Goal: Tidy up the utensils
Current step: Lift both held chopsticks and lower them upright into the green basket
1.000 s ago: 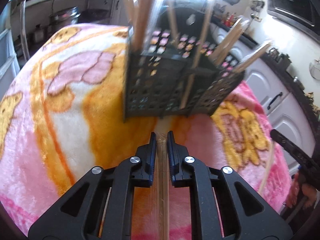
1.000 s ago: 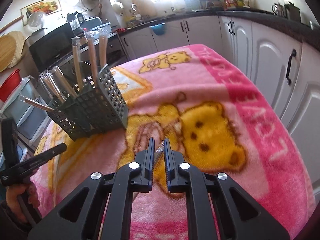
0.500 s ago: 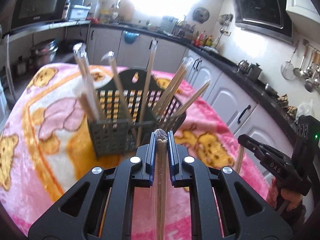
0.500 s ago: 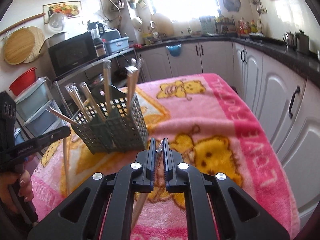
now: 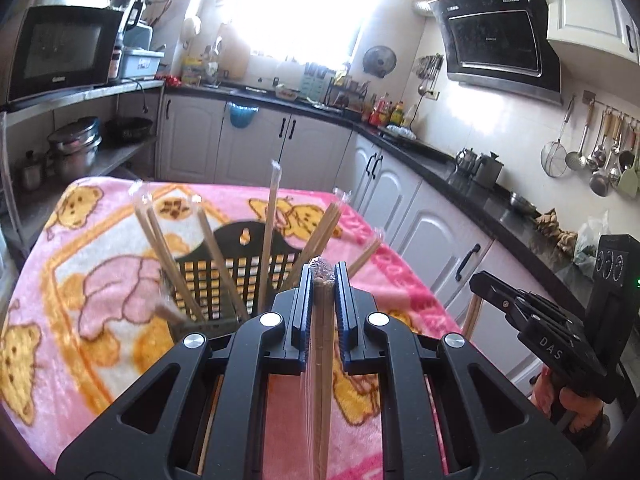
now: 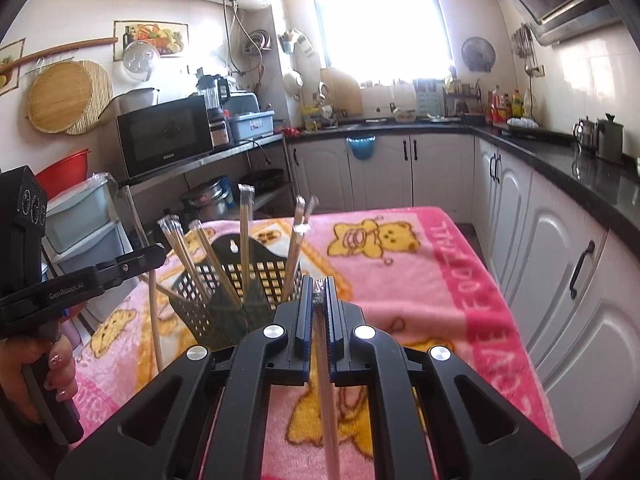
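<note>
Kitchen table draped in a pink fleece blanket with yellow bear prints. Left gripper, jaws nearly closed, clamps a plastic-wrapped pair of wooden chopsticks lying lengthwise between its pads, tip just past the fingertips. Right gripper, jaws likewise nearly closed, clamps a second wrapped pair of chopsticks the same way. Both grippers are raised above the blanket, just in front of a dark perforated plastic utensil basket that stands on it and holds several wrapped chopstick pairs leaning at various angles. A hand grips the left gripper's handle.
</note>
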